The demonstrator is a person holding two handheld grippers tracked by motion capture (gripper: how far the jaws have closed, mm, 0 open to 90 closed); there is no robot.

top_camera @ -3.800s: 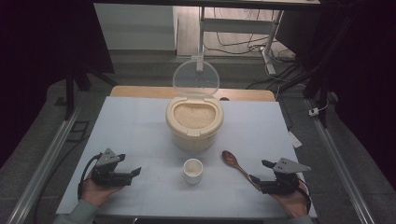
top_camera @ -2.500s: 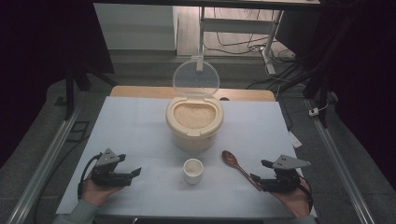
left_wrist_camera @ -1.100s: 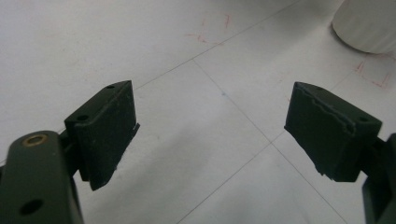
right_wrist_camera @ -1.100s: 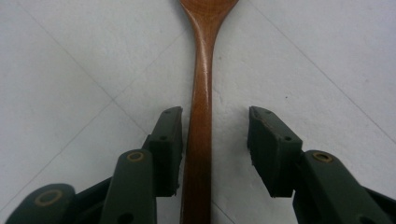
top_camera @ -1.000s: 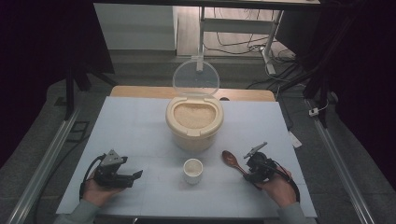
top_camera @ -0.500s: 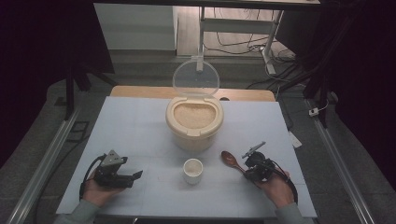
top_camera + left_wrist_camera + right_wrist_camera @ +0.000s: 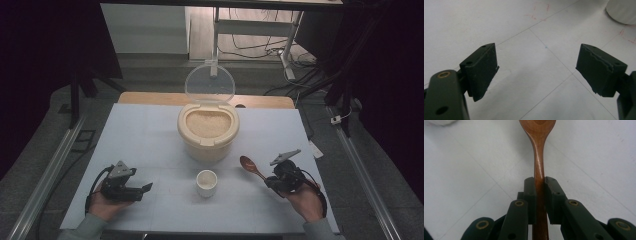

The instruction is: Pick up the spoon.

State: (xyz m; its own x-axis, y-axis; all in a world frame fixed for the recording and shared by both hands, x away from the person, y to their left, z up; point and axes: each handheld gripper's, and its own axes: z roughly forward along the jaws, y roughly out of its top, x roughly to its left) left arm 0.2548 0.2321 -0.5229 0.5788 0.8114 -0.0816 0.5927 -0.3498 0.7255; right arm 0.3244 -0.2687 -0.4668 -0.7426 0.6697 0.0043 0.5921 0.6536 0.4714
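Note:
A wooden spoon (image 7: 248, 164) lies right of a small white cup (image 7: 206, 183) on the pale table (image 7: 150, 130). My right gripper (image 7: 267, 181) is shut on its handle; the jaws have just been closing, with the handle between them. In the right gripper view both pads (image 7: 552, 192) squeeze the spoon (image 7: 538, 157), whose bowl points away from the right gripper (image 7: 539, 181). My left gripper (image 7: 145, 189) rests at the front left, left of the cup. In its own view the left gripper (image 7: 536, 67) stands open over bare table, and the cup (image 7: 621, 11) is at the top right.
A beige container of rice (image 7: 208, 129) stands mid-table behind the cup, its clear round lid (image 7: 210, 85) tipped up at the back. A wooden board edge (image 7: 150, 97) runs behind the table. Cables (image 7: 250, 47) lie on the floor beyond.
My right gripper came in from the right to the spoon's handle, shut on it, and the spoon has risen slightly. The left gripper has stayed put.

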